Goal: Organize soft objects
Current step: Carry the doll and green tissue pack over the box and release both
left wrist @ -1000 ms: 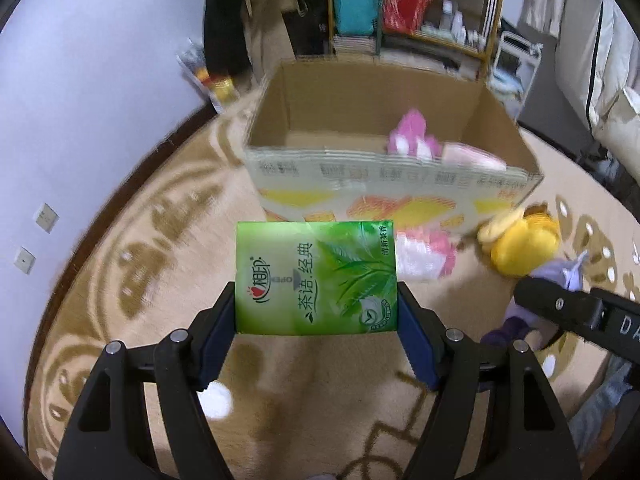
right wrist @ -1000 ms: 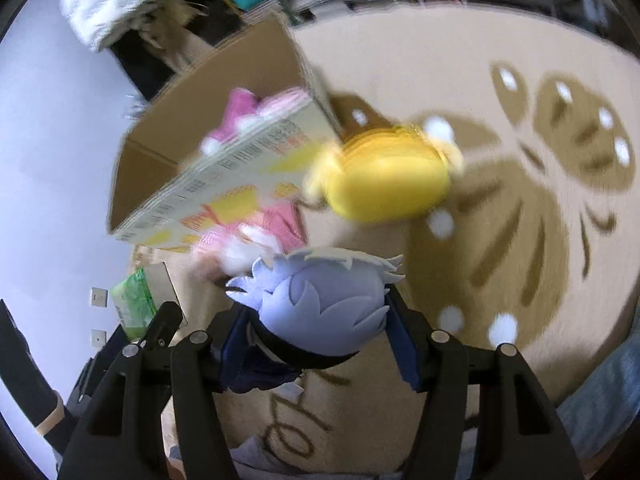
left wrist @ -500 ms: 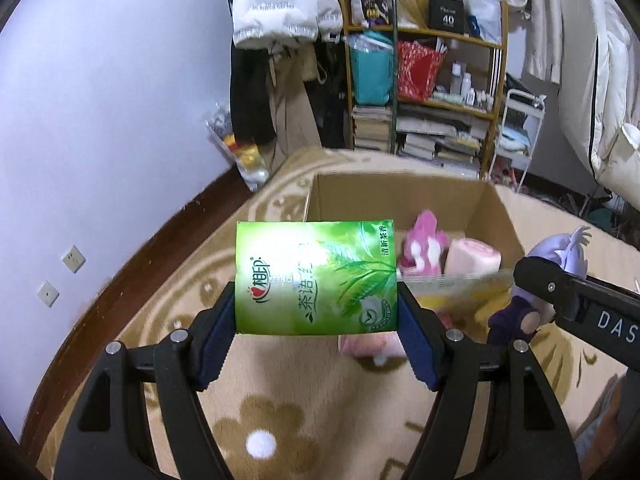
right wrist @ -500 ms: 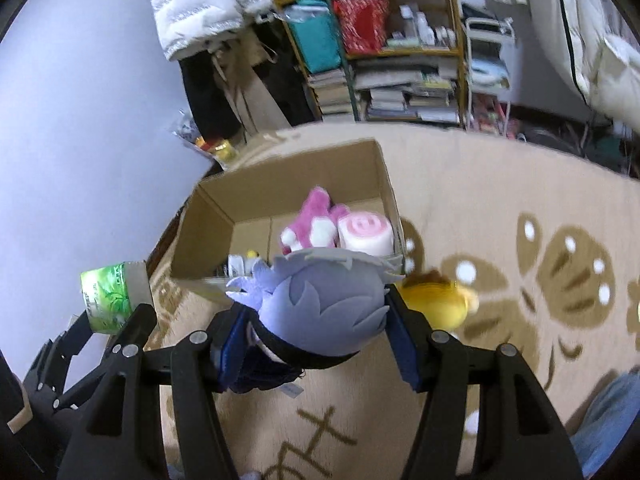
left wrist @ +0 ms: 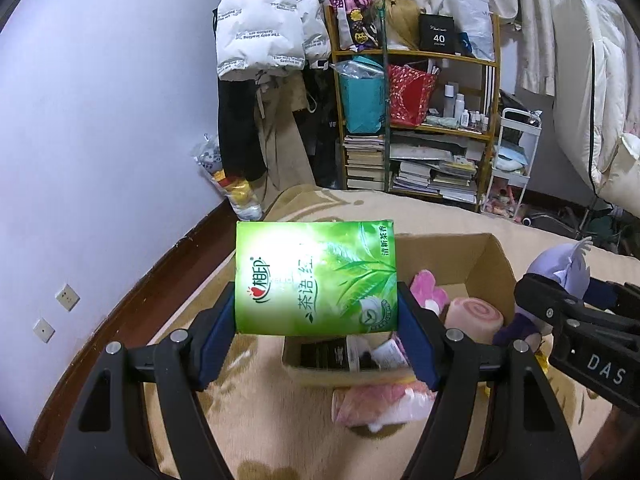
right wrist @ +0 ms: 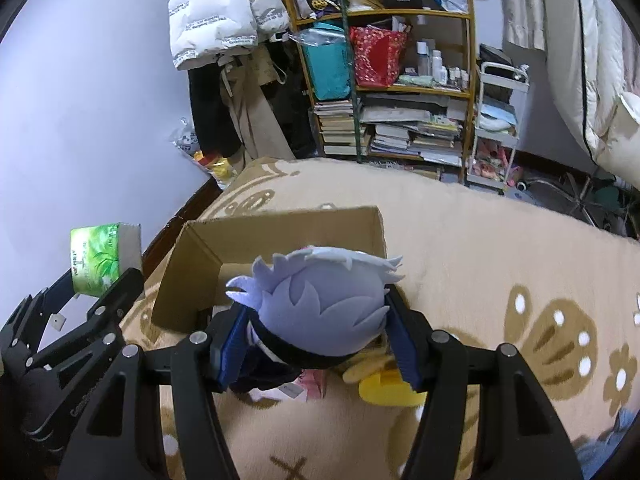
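Jaws, left gripper [left wrist: 316, 320]: we have them clamped part-open on a green tissue pack [left wrist: 316, 278], blue pads against both its sides, held above the near left corner of the cardboard box [left wrist: 490, 264]. Jaws, right gripper [right wrist: 316, 344]: we have them pressed on a lavender-haired plush doll [right wrist: 320, 304], raised over the box's near edge. Box contents: pink plush [left wrist: 426, 286], pink swirl roll [left wrist: 476, 318]. Beige patterned carpet [right wrist: 480, 248]: yellow plush [right wrist: 384, 388].
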The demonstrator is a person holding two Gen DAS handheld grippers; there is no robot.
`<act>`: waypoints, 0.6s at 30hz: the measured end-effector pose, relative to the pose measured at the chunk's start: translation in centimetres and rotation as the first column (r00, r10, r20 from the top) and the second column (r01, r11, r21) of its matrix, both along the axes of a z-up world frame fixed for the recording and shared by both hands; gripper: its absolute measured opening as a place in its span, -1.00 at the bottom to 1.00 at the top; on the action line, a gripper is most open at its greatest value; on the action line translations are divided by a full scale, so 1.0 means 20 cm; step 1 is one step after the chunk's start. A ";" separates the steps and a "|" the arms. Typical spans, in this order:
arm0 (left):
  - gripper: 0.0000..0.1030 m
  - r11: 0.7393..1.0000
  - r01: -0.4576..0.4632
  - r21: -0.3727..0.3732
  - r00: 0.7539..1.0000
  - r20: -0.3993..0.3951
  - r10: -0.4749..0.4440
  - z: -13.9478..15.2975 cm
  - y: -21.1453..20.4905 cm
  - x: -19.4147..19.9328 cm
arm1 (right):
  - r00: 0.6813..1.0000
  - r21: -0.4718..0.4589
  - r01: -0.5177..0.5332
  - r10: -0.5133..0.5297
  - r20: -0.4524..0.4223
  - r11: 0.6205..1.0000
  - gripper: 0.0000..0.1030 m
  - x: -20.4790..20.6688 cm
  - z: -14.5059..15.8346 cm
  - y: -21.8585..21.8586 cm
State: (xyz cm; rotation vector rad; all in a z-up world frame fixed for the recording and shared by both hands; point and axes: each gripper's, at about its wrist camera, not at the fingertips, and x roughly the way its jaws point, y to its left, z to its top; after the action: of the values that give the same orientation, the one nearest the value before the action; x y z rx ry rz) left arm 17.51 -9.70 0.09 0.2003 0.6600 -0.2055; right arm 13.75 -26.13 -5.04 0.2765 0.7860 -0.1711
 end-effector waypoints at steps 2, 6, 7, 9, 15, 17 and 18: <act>0.42 1.000 0.000 0.007 1.000 0.006 -0.001 -0.01 -0.02 0.04 | 1.000 -0.020 -0.012 0.012 0.011 1.000 0.27 0.04 0.01 0.00; 0.43 1.000 -0.002 0.013 1.000 -0.006 0.002 -0.05 -0.05 0.10 | 0.999 -0.049 -0.028 0.029 0.026 0.998 0.27 0.12 0.01 -0.02; 0.43 1.000 -0.002 0.014 1.000 -0.012 0.002 -0.07 -0.05 0.12 | 0.999 -0.052 -0.030 0.031 0.025 0.998 0.27 0.14 0.00 -0.02; 0.43 1.000 0.000 0.016 1.000 -0.029 0.000 -0.10 -0.06 0.14 | 0.999 -0.059 -0.041 0.042 0.024 0.997 0.27 0.17 -0.01 -0.03; 0.43 1.000 0.024 0.019 0.996 -0.085 -0.022 -0.23 -0.09 0.18 | 0.998 -0.043 -0.055 0.055 0.006 0.998 0.28 0.22 -0.09 -0.08; 0.43 0.999 0.029 0.031 0.996 -0.090 -0.027 -0.26 -0.10 0.18 | 0.998 -0.036 -0.060 0.060 0.003 0.998 0.28 0.23 -0.11 -0.09; 0.43 0.999 0.033 0.038 0.995 -0.094 -0.029 -0.27 -0.11 0.18 | 0.998 -0.031 -0.062 0.062 0.002 0.998 0.29 0.23 -0.12 -0.10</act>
State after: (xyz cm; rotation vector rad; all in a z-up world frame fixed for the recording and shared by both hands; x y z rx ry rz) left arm 21.09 -11.83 -5.37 0.2406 0.7545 -0.2328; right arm 18.32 -28.08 -7.39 0.2225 0.7870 -0.1244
